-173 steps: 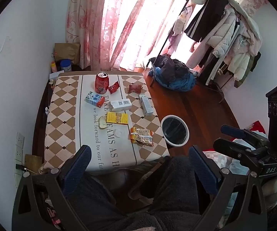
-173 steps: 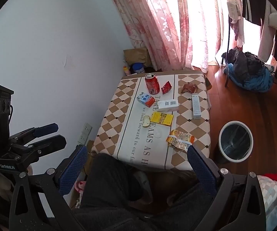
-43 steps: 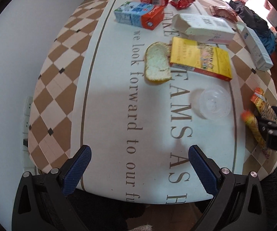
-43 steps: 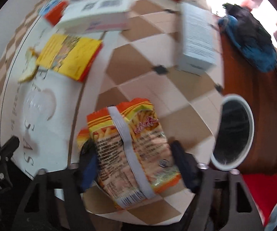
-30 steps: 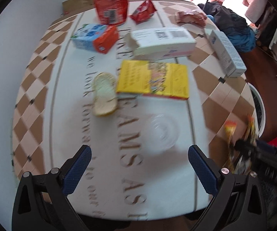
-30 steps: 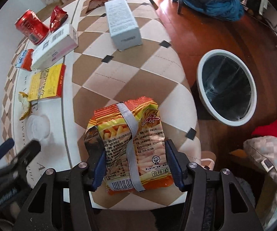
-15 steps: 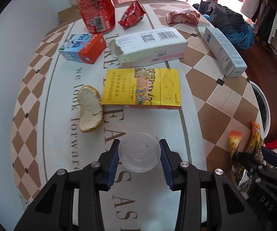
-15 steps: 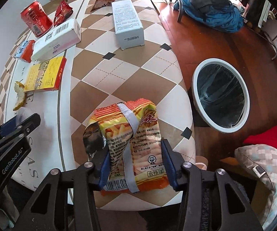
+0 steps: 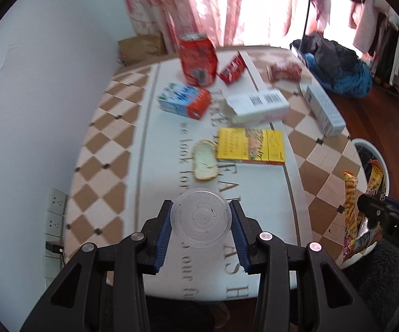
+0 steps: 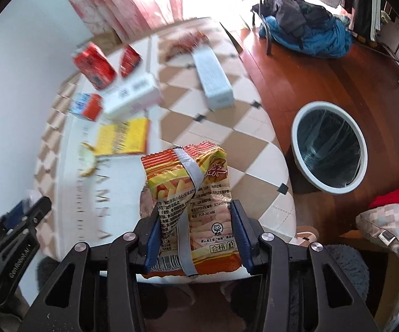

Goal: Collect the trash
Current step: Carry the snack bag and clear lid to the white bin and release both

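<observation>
Both lifted off table: L tool w/ clear lid, R tool w/ snack bag.

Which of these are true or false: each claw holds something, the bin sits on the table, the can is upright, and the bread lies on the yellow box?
1. Each claw holds something. True: the left claw grips a clear lid, the right claw a snack bag.
2. The bin sits on the table. False: it stands on the floor.
3. The can is upright. True.
4. The bread lies on the yellow box. False: beside it.
</observation>
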A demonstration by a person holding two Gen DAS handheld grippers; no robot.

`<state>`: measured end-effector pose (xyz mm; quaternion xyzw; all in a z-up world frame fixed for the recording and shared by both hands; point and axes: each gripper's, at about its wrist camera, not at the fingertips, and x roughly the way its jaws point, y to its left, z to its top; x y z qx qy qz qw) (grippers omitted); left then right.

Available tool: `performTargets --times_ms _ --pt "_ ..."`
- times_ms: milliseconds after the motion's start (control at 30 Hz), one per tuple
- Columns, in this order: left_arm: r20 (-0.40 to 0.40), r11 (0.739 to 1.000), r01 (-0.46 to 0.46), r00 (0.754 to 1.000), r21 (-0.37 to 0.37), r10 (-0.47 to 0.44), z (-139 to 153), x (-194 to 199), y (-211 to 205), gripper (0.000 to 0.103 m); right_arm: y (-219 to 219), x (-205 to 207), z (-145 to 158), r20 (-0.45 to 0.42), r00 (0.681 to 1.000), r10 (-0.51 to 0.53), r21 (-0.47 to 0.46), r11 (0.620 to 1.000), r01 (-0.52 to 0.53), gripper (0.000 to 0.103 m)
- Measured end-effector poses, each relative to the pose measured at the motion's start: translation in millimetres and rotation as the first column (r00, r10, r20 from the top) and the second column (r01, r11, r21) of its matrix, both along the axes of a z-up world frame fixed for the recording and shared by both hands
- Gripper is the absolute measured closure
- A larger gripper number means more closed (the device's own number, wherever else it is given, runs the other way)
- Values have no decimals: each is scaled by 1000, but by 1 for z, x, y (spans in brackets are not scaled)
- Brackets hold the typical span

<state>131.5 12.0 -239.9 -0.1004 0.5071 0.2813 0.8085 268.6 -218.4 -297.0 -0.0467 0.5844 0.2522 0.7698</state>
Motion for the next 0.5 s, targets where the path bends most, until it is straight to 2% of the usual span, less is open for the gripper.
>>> performTargets --times_ms 167,300,500 --pt "81 1000 -14 997 8 13 41 -26 -3 66 -8 -22 51 43 999 -4 96 995 0 55" --pt "152 999 16 988 36 -21 80 -35 -19 66 -28 -31 92 81 996 -29 164 986 16 55" --pt "219 991 118 967 68 -131 124 -10 -62 66 -82 -18 138 133 986 -102 233 970 69 55"
